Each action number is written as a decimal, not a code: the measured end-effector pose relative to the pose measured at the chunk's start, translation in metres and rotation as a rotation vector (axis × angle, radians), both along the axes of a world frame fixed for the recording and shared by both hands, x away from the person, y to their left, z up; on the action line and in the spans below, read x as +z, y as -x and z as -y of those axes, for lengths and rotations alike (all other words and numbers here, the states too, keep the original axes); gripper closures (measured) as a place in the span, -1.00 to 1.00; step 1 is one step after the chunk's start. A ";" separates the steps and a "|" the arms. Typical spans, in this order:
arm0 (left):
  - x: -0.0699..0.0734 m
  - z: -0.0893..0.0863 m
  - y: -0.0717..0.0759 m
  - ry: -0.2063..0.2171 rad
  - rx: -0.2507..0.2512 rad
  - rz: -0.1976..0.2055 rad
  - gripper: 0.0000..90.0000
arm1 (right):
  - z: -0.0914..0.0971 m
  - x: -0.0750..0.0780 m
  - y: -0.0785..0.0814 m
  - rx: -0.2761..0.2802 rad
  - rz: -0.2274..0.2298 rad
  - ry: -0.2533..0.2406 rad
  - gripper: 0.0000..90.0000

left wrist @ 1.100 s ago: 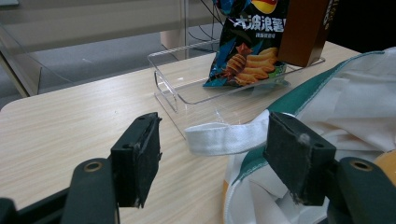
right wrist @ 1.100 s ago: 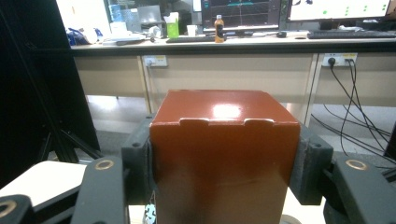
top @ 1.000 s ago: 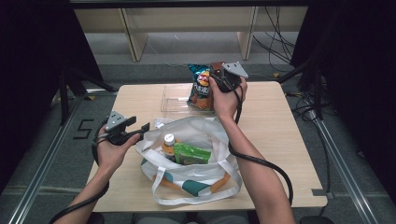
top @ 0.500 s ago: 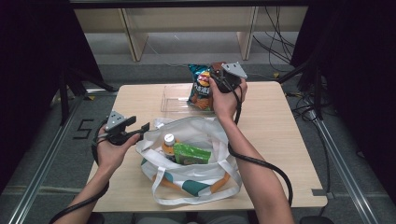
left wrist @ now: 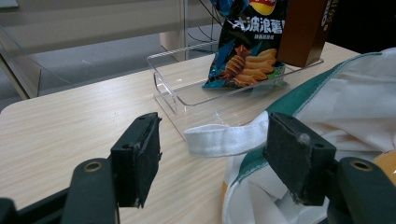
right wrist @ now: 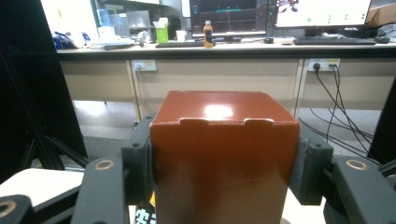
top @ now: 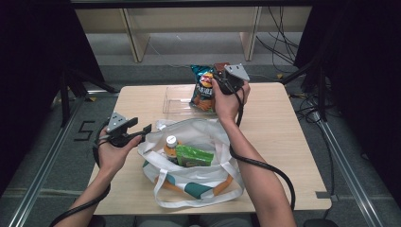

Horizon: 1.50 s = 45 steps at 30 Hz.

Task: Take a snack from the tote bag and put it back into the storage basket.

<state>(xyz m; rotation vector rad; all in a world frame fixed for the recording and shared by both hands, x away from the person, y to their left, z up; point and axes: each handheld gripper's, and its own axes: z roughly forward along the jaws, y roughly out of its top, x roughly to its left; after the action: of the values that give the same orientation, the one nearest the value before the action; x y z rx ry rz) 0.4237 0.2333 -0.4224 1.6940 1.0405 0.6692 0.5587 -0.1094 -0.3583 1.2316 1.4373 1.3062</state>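
The person's forearms are showing bare, with no sleeves. Each gripper, left gripper (top: 142,128) and right gripper (top: 218,75), is carrying two black jaws with dark pads, brass-ringed screw holes, a grey three-cornered plate on top and a trailing black cable.

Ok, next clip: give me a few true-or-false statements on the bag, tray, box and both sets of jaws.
1. The right gripper holds a brown box between its jaws. True.
2. The left gripper is clamped on the bag's strap. False: its jaws stand open, with the strap lying between them.
3. A chip bag stands in the clear tray. True.
4. The white bag is empty. False: a bottle and a green packet are inside.
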 end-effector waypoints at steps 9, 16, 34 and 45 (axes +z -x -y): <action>0.000 0.000 0.000 0.002 -0.003 0.002 -0.23 | -0.003 0.000 -0.002 -0.023 -0.018 -0.033 -0.13; 0.000 0.000 0.000 0.000 0.000 0.000 -0.23 | -0.001 -0.001 -0.004 -0.016 -0.007 -0.004 -0.13; 0.000 0.000 0.000 0.005 -0.003 0.006 -0.23 | 0.002 -0.002 -0.006 -0.049 -0.016 -0.030 -0.13; 0.001 0.000 0.000 0.000 -0.001 0.004 -0.23 | -0.001 -0.008 -0.010 -0.061 -0.036 -0.025 -0.13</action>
<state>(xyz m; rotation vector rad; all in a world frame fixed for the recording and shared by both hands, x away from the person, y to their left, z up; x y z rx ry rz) 0.4234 0.2329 -0.4212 1.6921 1.0368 0.6718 0.5685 -0.1084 -0.3663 1.3116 1.4006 1.2705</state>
